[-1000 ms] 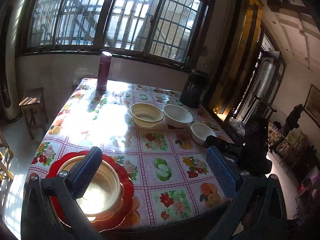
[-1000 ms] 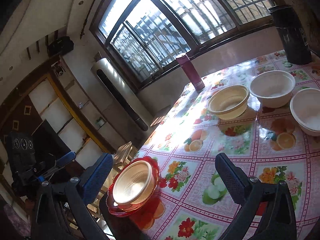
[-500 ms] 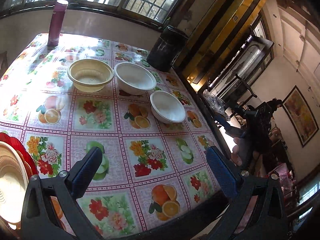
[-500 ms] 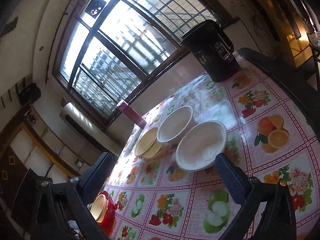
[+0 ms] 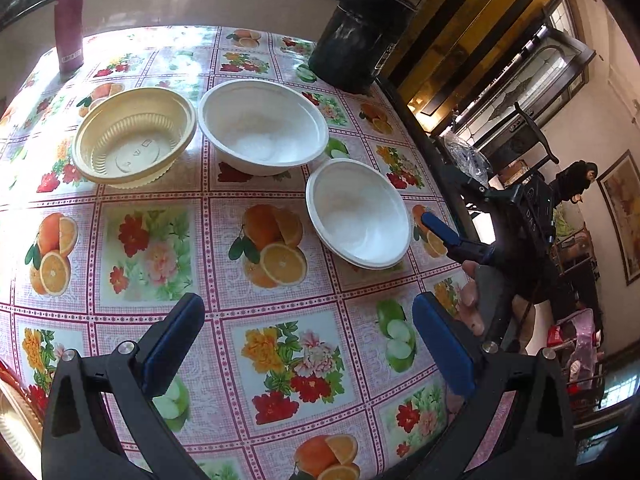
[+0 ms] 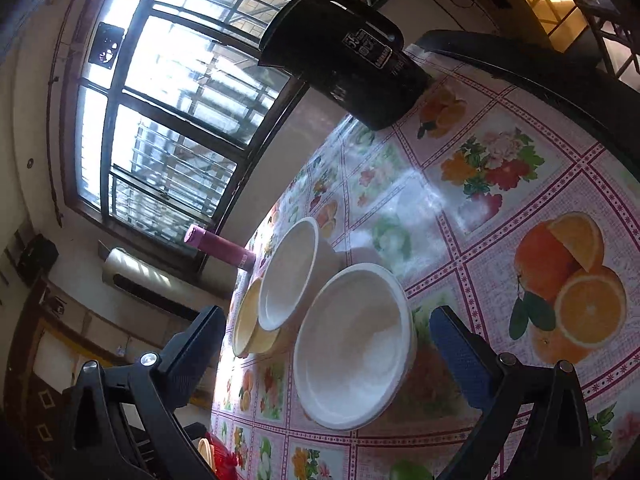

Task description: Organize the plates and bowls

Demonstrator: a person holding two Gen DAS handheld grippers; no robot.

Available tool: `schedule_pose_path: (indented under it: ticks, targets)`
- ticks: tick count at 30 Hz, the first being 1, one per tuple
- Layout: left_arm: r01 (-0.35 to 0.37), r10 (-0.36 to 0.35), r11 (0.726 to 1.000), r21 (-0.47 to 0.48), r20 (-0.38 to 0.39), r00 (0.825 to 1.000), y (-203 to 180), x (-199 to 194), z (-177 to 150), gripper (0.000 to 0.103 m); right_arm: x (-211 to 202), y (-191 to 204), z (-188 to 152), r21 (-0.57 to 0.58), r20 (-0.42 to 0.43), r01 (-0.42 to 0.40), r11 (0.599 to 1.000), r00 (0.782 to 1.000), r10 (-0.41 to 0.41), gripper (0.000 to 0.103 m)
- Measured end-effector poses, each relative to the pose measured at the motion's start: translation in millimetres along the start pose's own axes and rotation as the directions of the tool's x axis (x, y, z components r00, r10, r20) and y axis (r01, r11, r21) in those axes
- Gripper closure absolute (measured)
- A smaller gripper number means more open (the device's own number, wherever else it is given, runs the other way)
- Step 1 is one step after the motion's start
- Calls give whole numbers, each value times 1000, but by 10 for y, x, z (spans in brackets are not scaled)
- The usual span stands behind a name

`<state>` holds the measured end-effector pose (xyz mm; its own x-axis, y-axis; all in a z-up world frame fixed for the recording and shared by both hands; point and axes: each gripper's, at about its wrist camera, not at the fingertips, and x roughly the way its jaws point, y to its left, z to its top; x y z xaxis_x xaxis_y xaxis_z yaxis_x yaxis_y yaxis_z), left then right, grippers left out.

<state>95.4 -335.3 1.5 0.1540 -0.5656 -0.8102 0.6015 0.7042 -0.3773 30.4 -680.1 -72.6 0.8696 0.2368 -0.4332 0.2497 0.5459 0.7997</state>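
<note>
Left gripper [image 5: 306, 330]: spread wide, empty, over the fruit-print tablecloth [image 5: 280, 356].
Right gripper [image 6: 326, 338]: gaping, bare, small white bowl [image 6: 354, 362] between its fingers.
Large white bowl [image 6: 288, 274]: just beyond.
Yellow bowl [image 5: 134, 136]: ahead-left of the left gripper.

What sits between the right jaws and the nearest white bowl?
Nothing visible. The right gripper is open, and the small white bowl lies straight ahead between its jaws with only bare tablecloth around it. The larger white bowl sits beyond.
</note>
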Motion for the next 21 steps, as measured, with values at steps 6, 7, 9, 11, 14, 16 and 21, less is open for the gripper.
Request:
schedule_pose_path:
  ticks: [6,7,9,11,14,16,21]
  targets:
    - [12,-16,995,-98,-36,999,-45,474,227,0,51,-144,2,65,-28,-31,997,999,33,0]
    - [19,-24,992,-127,-38,999,-24,535,251,0,58,-156,-4,72,-32,-34,997,999,36,0]
    - [38,-45,984,-173,-38,998,-4,625,287,0,76,-164,-9,77,-38,-37,996,998,40,0]
    - [62,-69,978,-197,-27,997,-16,680,316,0,82,-177,-8,82,-40,-44,996,998,47,0]
    - [12,-18,984,-175,-32,999,-105,753,338,0,44,-222,3,112,-28,-65,992,997,69,0]
    - [-51,43,988,-149,-56,998,-149,835,339,0,4,-242,10,128,-16,-67,990,997,70,0]
    - [-146,146,986,-84,1,989,-231,796,358,0,14,-218,8,123,-22,-68,990,997,71,0]
